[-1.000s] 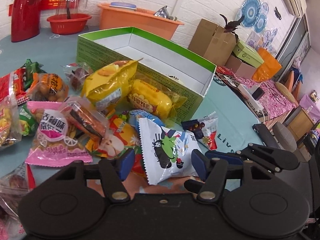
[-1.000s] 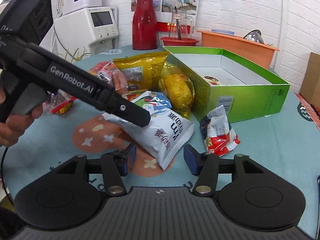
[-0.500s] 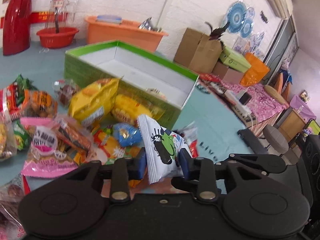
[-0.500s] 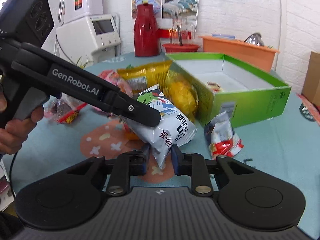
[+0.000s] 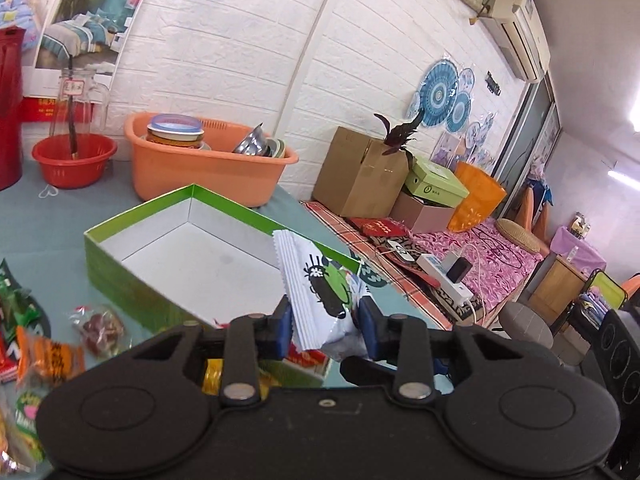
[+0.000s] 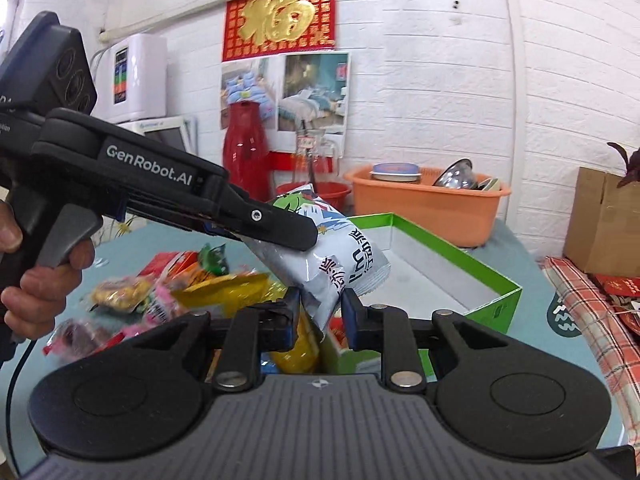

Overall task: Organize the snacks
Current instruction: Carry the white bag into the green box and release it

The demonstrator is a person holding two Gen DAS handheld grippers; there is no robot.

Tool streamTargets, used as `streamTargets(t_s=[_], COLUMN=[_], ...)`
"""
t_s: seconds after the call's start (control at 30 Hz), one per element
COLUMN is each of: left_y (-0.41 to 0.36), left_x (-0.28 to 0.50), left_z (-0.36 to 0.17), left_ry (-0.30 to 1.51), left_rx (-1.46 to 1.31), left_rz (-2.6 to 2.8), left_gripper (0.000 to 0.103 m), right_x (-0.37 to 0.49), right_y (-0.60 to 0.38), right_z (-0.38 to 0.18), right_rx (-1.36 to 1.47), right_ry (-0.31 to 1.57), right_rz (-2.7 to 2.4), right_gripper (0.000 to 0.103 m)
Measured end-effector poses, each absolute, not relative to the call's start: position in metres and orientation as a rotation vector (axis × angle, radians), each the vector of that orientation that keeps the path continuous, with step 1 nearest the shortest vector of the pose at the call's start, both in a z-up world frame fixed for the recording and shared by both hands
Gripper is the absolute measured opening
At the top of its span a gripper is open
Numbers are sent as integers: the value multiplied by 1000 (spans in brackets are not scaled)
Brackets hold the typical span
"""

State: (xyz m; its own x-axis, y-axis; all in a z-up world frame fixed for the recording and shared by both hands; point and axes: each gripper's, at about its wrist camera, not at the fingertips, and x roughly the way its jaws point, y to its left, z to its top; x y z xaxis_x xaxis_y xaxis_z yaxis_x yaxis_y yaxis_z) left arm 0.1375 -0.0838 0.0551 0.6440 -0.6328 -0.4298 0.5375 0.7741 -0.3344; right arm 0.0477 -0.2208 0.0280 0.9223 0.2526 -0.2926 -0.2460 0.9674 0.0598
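both grippers are clamping the same white snack bag [image 5: 320,300], holding it in the air above the teal table [image 5: 60,216]; the left gripper [image 5: 324,324] is pinching the bag across its crimped upper part, blue pads pressing on either side of the green-and-black cartoon print; the right gripper [image 6: 320,320] is clenched on the bag's lower corner, its pads squeezing the foil flat between them; in the right wrist view the left gripper is reaching in from the left edge, a hand [image 6: 36,280] wrapping its trigger handle, and its black finger is lying across the top of the bag; the bag is hanging tilted, just in front of the open green box [image 5: 192,248], whose white inside is showing only a small scrap near the near wall; the remaining snack packets [image 6: 160,292] are lying in a loose pile on the table left of the box, blurred in both views; an orange basin [image 5: 208,172] holding dishes is sitting behind the box against the white brick wall, with a red basket [image 5: 74,160] beside it.
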Motion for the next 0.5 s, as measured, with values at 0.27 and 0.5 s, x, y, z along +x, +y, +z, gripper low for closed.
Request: streamTargets(t_s=[0.27,0.5], left_y=[-93,-96], left_x=[186,214], left_z=[33,15], left_ry=[619,676], left_rx=[-210,-217], left_rz=[-676,-631], left_gripper=[68,94], right_x=[88,109], right_y=[-232,-235], right_z=[10,-5], right_rx=[56,37], right_ry=[353,359], right_rz=[218,187], right_gripper=[40,43])
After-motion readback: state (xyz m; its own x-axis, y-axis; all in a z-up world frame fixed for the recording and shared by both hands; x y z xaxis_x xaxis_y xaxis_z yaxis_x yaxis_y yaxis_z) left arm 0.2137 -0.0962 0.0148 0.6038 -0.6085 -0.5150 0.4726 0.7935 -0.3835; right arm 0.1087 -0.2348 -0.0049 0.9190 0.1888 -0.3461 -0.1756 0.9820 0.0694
